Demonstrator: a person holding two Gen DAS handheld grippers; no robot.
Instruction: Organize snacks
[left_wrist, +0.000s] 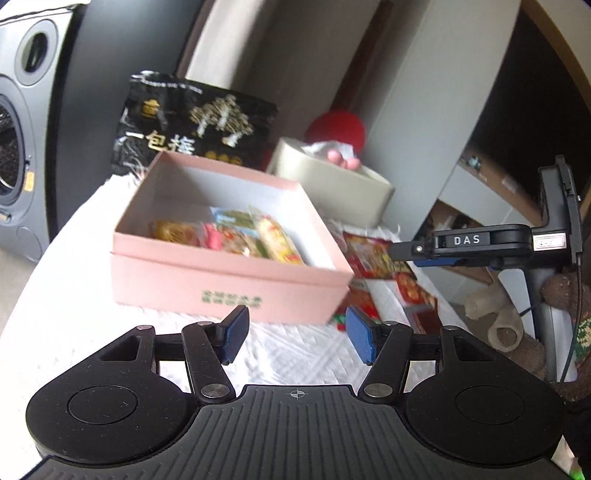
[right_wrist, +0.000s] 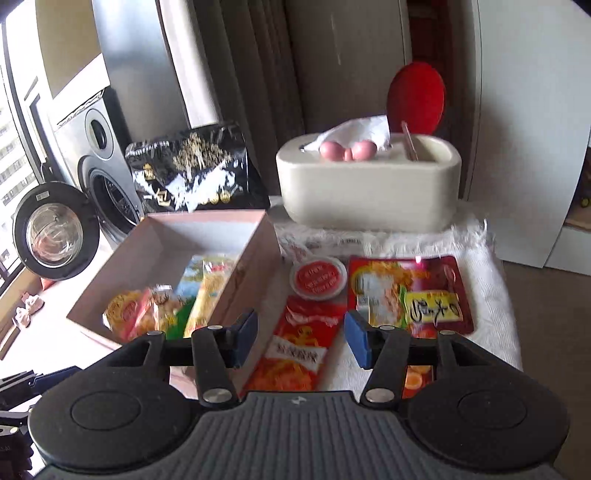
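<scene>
Two grippers hover over your snack table, both with blue pads spread and nothing between them. Your left gripper (left_wrist: 295, 334) hangs just short of the pink box (left_wrist: 229, 284), jaws wide apart above the white textured cloth (left_wrist: 303, 354). Your right gripper (right_wrist: 301, 339) stands with its jaws parted over a long red snack packet (right_wrist: 299, 350) that lies flat on the cloth, the pads clear of it on either side. Just beyond that packet sits a small round red-lidded cup (right_wrist: 318, 277), and to its right a broad red pouch with a yellow label (right_wrist: 410, 291) lies flat. To the left, the pink box stands open with several bright wrapped snacks (right_wrist: 166, 299) bunched at its near end; the far half of its floor is bare. Seen from the left wrist, your right gripper (left_wrist: 406, 253) reaches in from the right edge over the red packets beside the box. Behind the box leans a black bag with gold lettering (right_wrist: 195, 170). Farther right stands a cream oval tissue holder (right_wrist: 369, 184), tissue and a pink ornament on top, a red round object (right_wrist: 415, 96) behind it. A washing machine (right_wrist: 92, 177) fills the far left.
</scene>
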